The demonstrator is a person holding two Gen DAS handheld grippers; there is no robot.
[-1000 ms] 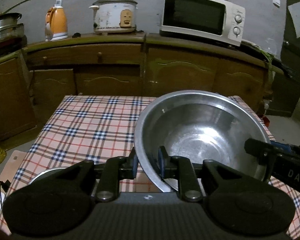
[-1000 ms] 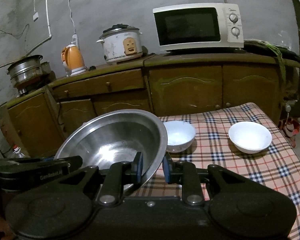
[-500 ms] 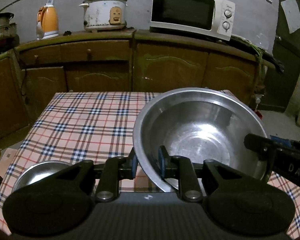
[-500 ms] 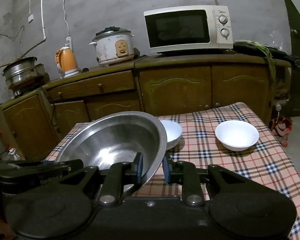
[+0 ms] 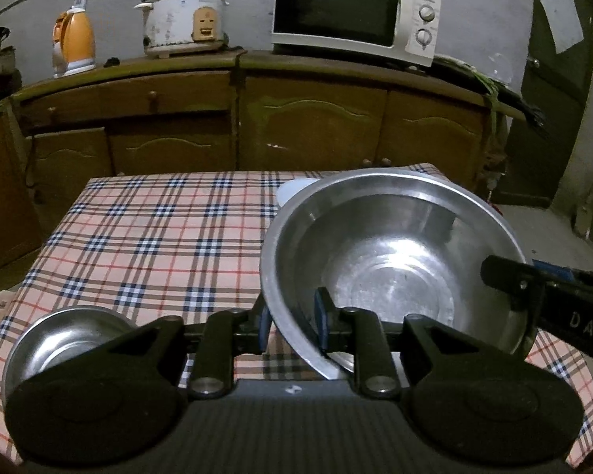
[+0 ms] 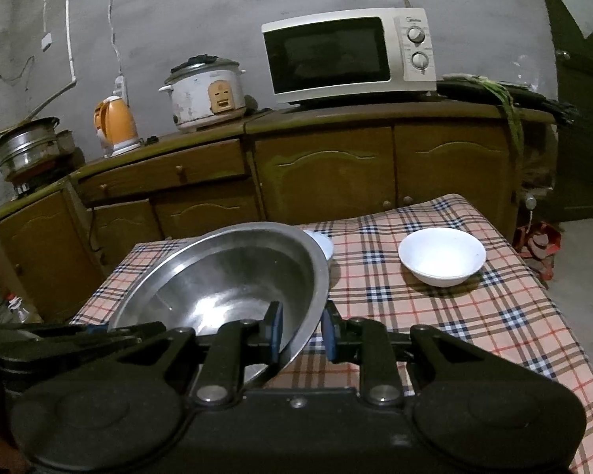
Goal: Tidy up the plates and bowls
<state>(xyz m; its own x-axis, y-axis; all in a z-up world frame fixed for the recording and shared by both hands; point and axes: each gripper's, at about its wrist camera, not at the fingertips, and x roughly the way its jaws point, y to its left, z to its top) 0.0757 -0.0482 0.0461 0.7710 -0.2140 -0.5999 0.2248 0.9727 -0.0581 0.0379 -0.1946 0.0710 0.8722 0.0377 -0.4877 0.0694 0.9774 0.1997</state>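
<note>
Left fingers (image 5: 289, 322): closed down on the near-left rim of the big steel basin (image 5: 391, 260), one pad outside the wall, one inside.
Right fingers (image 6: 301, 331): pinching the opposite rim of that basin (image 6: 225, 276) the same way, wall between my pads.
Why two grips: I judge the basin too wide and slick for one pinch, so I carry it by both rims, tipped a little and held above the checked counter (image 5: 158, 229).
Other bowls: a small steel bowl (image 5: 63, 339) sits at the near-left corner; a white bowl (image 6: 442, 256) stands well apart to the right.
Hidden: a second white bowl (image 6: 323, 243) peeks out behind the basin's far rim, mostly covered.
Hard to tell: whether the basin's underside touches the cloth; probably not, but my own fingers block that view.
Likely aim: setting the basin down as the base for nesting the smaller bowls.
</note>
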